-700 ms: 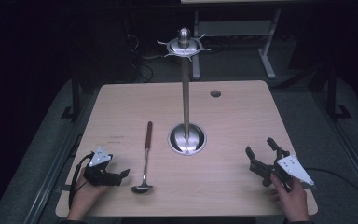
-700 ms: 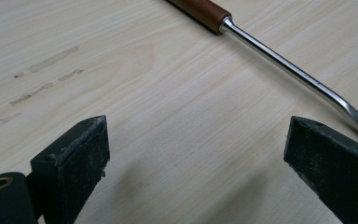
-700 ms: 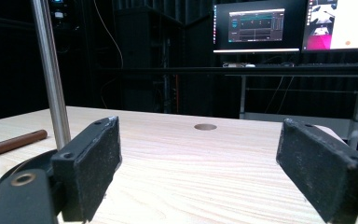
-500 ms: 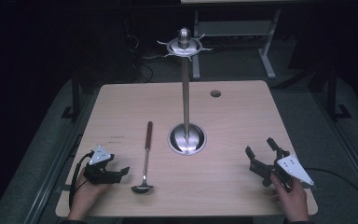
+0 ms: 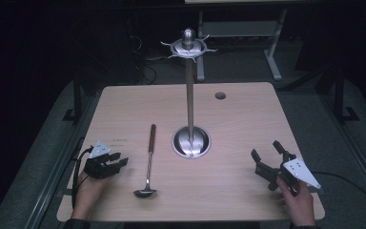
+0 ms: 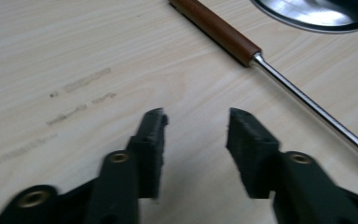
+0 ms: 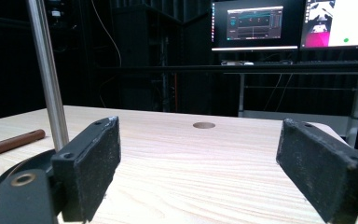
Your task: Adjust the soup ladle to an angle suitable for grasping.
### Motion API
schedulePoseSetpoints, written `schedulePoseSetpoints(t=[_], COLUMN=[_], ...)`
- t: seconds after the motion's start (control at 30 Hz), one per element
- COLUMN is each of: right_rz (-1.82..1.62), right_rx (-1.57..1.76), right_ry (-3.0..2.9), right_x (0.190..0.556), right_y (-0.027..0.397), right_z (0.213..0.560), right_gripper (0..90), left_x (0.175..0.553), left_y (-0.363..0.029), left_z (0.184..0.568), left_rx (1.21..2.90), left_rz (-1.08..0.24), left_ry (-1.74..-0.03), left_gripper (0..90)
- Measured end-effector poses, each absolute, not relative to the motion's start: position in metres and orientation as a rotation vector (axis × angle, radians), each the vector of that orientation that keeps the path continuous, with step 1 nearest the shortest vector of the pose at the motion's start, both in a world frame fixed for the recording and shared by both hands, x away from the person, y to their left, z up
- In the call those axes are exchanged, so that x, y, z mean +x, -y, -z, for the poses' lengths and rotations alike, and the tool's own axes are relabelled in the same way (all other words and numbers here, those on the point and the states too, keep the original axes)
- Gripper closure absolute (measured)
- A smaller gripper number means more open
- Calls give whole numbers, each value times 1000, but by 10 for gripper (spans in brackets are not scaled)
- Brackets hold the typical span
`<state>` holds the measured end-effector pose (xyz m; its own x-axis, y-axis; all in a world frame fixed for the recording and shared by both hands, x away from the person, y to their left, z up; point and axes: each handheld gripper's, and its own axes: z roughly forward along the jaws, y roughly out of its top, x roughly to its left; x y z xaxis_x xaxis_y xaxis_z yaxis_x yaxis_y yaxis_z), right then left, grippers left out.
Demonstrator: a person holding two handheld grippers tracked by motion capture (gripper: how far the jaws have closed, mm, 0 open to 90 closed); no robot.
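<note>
A ladle [image 5: 148,160] with a brown wooden handle [image 6: 216,30] and a steel shaft lies flat on the wooden table [image 5: 238,114], its bowl toward the front edge. To its left my left gripper [image 5: 122,162] rests low over the table, pointing at the ladle. Its jaws [image 6: 196,119] stand partly apart over bare wood with nothing between them. A tall steel stand [image 5: 189,95] with hooks around its top rises from a round base [image 6: 317,11] at mid-table. At the front right, my right gripper [image 5: 265,149] is wide open and empty [image 7: 198,135], with the pole [image 7: 46,70] to its left.
A small round hole [image 5: 220,95] sits in the tabletop at the back right. Monitors [image 7: 256,23] and desk frames stand beyond the far edge. Faint printed marks [image 6: 81,84] are on the wood near the left gripper.
My left gripper has shifted a little away from the table's front edge. The right gripper, ladle and stand have not moved.
</note>
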<state>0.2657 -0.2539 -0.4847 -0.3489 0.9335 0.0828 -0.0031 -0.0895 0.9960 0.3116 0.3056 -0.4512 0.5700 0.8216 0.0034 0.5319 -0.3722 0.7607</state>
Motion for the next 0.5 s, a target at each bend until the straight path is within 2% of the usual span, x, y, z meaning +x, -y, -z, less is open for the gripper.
schedulePoseSetpoints(t=[0.03,0.23,0.3,0.5], right_rz=[-1542,-1540,-1540,-1540], right_rx=[1070,1071,1072,1068], right_ry=[-1407,-1408,-1410,-1409], right_x=[266,265,266,265], right_y=[254,254,254,253], right_z=[485,485,485,485], right_gripper=[128,128,129,129], left_x=[317,326,329,341], left_y=[-304,-298,-296,-295], left_z=[450,447,444,440], left_rx=[2074,2102,2098,2076], left_rz=[-499,-542,-549,-527], left_ry=[-1071,-1039,-1036,-1040], left_gripper=[666,869,900,900])
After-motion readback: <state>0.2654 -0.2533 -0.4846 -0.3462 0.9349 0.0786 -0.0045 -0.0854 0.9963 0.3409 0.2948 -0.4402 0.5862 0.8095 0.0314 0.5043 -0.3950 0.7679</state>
